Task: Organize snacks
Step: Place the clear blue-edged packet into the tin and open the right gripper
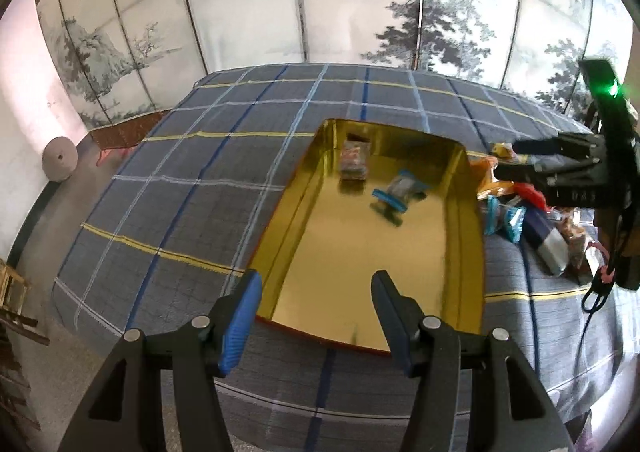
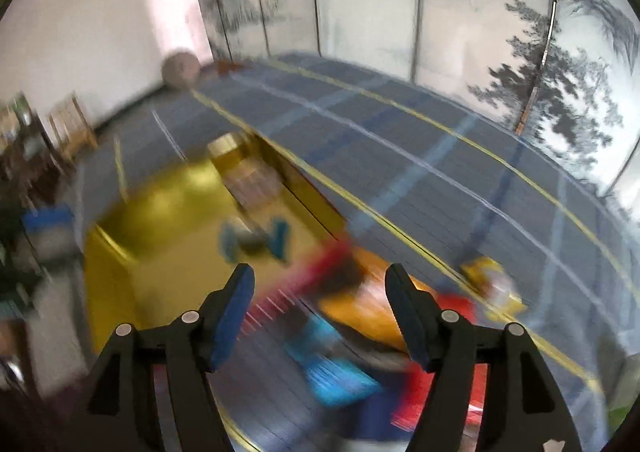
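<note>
A gold-lined box [image 1: 360,268] lies on the plaid bed. Inside it are a red-orange snack packet [image 1: 353,161] near the far wall and a blue-ended clear packet [image 1: 401,191] mid-box. My left gripper [image 1: 316,284] is open and empty above the box's near end. A pile of snack packets [image 1: 520,212] lies right of the box. My right gripper [image 2: 320,280] is open and empty above that pile [image 2: 360,332]; its view is motion-blurred. The box [image 2: 168,252] and the blue-ended packet [image 2: 256,238] show there too. The right gripper also appears in the left wrist view [image 1: 520,158].
The plaid blue-grey bedcover [image 1: 200,180] spreads left and behind the box. A painted folding screen [image 1: 320,4] stands behind the bed. A round stone disc [image 1: 60,160] leans on the left wall. Wooden furniture [image 2: 72,124] stands at the far left.
</note>
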Action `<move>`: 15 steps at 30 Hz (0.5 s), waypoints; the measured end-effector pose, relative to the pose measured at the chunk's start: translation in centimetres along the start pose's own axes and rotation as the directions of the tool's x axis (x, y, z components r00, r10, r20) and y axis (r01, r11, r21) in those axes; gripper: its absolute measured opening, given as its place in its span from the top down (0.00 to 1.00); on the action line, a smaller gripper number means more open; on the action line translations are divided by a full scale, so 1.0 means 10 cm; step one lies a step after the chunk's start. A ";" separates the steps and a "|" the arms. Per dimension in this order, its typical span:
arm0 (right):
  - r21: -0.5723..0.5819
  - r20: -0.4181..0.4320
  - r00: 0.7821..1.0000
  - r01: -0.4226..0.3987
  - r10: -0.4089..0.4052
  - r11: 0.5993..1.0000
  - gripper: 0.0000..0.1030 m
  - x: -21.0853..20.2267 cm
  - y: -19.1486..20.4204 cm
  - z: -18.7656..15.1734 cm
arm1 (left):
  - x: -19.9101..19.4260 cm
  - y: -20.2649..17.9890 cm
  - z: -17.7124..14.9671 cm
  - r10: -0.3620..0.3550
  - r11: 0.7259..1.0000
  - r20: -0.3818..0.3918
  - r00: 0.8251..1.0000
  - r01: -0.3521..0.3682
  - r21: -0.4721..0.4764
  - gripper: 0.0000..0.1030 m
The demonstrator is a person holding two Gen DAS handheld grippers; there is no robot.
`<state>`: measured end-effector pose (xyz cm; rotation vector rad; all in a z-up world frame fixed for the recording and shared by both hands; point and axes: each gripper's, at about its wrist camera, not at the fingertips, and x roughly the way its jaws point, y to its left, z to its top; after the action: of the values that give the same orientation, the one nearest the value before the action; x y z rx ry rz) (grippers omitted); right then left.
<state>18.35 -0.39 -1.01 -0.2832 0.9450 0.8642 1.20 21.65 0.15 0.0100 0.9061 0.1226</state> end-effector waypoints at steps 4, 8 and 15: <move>-0.127 -0.068 0.993 0.084 -0.093 0.988 0.37 0.15 -0.05 -0.01 | 0.02 -0.11 0.00 -0.013 0.999 -0.008 1.000 0.013 0.031 0.44; -0.159 -0.112 0.990 0.067 -0.085 0.985 0.37 0.38 -0.13 0.11 | 0.03 -0.18 0.00 -0.004 0.998 -0.008 1.000 0.004 0.059 0.44; -0.064 -0.162 0.987 -0.016 0.005 0.998 0.43 0.65 -0.24 0.15 | 0.12 -0.21 0.01 -0.001 0.998 -0.035 0.999 0.003 0.057 0.44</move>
<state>22.89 2.28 -5.69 -0.4095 1.0706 0.8929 2.27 19.68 -0.86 0.0601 0.9444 0.0950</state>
